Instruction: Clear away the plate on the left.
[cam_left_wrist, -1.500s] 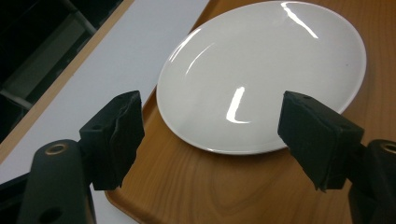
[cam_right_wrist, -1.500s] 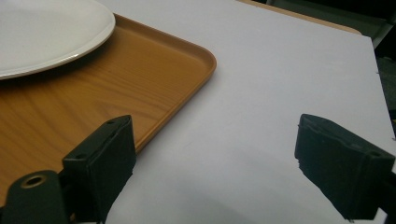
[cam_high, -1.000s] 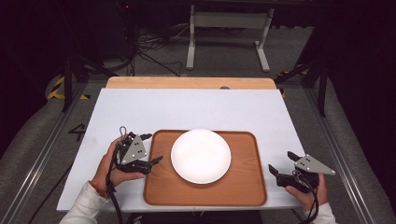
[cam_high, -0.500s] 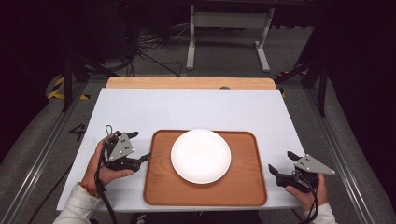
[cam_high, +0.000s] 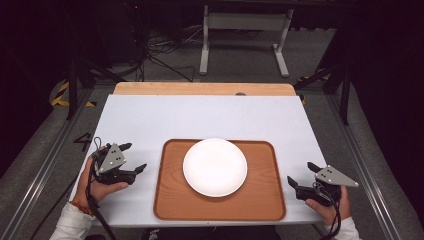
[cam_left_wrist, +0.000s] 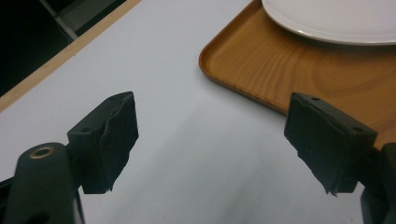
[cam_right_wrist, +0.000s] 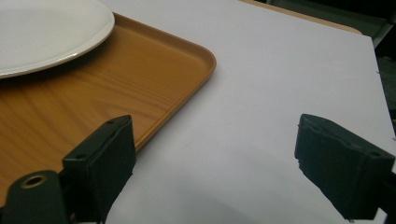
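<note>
A white plate (cam_high: 215, 167) lies in the middle of a brown wooden tray (cam_high: 172, 200) at the near side of the table. My left gripper (cam_high: 134, 156) rests in a hand on the white tabletop, left of the tray and apart from it, with its jaws wide open and nothing between them. In the left gripper view the open gripper (cam_left_wrist: 215, 140) faces the tray's corner (cam_left_wrist: 280, 70) and the plate's rim (cam_left_wrist: 336, 18). My right gripper (cam_high: 301, 173) sits open just off the tray's right edge. In the right gripper view the gripper (cam_right_wrist: 219, 158) sees the tray (cam_right_wrist: 116, 70) and plate (cam_right_wrist: 42, 32) to its left.
The white tabletop (cam_high: 200, 115) stretches bare behind the tray to a wooden strip (cam_high: 200, 88) along the far edge. A metal stand (cam_high: 240, 30) and cables (cam_high: 155, 55) lie on the floor beyond. Rails run along both sides of the table.
My left gripper has drawn back to the left, away from the tray's left edge, and stays open. The right gripper, tray and plate have not moved.
</note>
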